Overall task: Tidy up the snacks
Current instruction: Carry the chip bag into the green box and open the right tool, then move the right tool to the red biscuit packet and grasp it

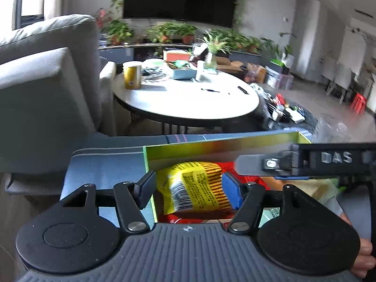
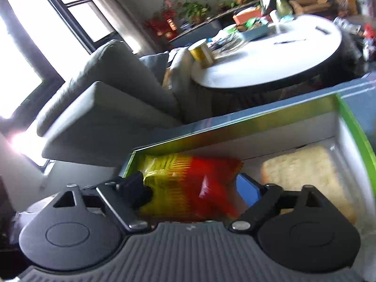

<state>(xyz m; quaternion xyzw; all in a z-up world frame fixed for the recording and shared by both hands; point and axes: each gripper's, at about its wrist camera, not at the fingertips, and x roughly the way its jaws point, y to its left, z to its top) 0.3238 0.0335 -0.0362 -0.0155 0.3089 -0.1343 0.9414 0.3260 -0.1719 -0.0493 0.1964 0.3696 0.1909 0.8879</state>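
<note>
A green-rimmed box [image 1: 211, 149] sits on a blue striped cloth and holds snack packets. In the left wrist view my left gripper [image 1: 190, 189] has its jaws on either side of a yellow snack packet [image 1: 195, 185] inside the box, both pads touching it. The other gripper's arm [image 1: 305, 162] crosses above the box at right. In the right wrist view my right gripper [image 2: 195, 190] hangs open over a yellow and red packet [image 2: 188, 183] in the same box [image 2: 235, 129]. A pale bread-like pack [image 2: 305, 171] lies in the box's right part.
A grey sofa [image 1: 47, 75] stands to the left. A round white table [image 1: 188, 94] behind the box carries a gold can [image 1: 132, 75], a blue tray and clutter. Potted plants and a dark screen line the back wall. Bags and boxes lie on the floor at right.
</note>
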